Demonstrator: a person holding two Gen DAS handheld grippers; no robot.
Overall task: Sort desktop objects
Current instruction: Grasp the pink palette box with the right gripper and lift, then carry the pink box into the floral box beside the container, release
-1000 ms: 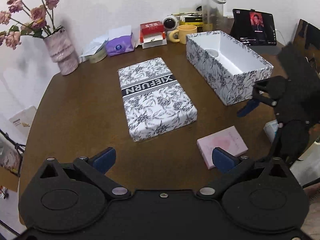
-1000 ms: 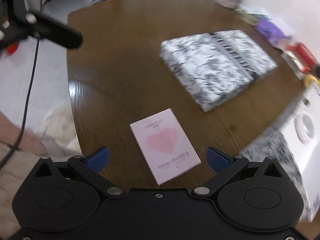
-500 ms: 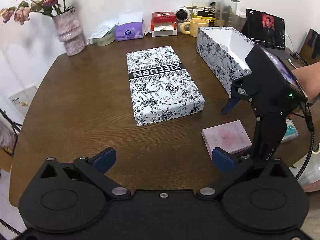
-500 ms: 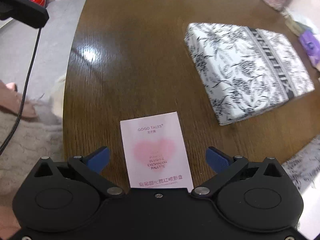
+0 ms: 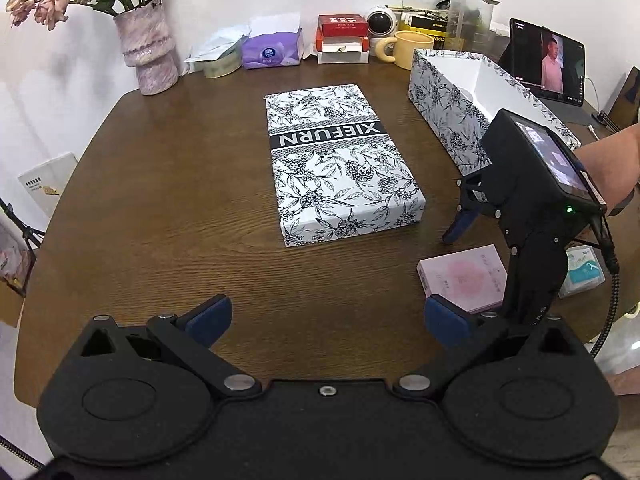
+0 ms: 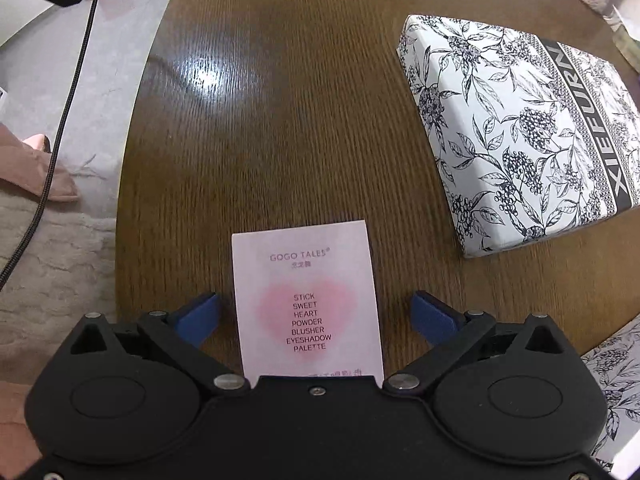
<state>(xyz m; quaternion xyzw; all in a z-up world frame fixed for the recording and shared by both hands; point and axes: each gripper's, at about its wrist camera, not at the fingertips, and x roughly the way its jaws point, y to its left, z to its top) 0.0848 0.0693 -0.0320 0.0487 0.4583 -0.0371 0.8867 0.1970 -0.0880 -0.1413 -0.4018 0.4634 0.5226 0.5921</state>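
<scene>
The right tongs (image 6: 316,314) hang low over the near edge of the worktop (image 6: 280,100), fingers spread wide, with the pink palette box (image 6: 306,304) lying flat between them; neither blue pad touches it. Ahead and to their right sits the closed floral lid (image 6: 520,128), well clear of the palette box. Nothing blocks the gap around the box. The left tongs (image 5: 326,316) hover released over bare wood, holding nothing. From their view the right tongs (image 5: 456,232) tilt steeply down over the palette box (image 5: 460,276), a forearm (image 5: 612,160) reaching in from the right; beyond stands the open floral box (image 5: 452,104), and a small blue-and-white packet (image 5: 586,268) lies just past the palette. Along the far wall stand a vase (image 5: 150,52), tissue pack (image 5: 274,50), mug (image 5: 408,50) and tablet (image 5: 548,60), none seen from the right wrist
</scene>
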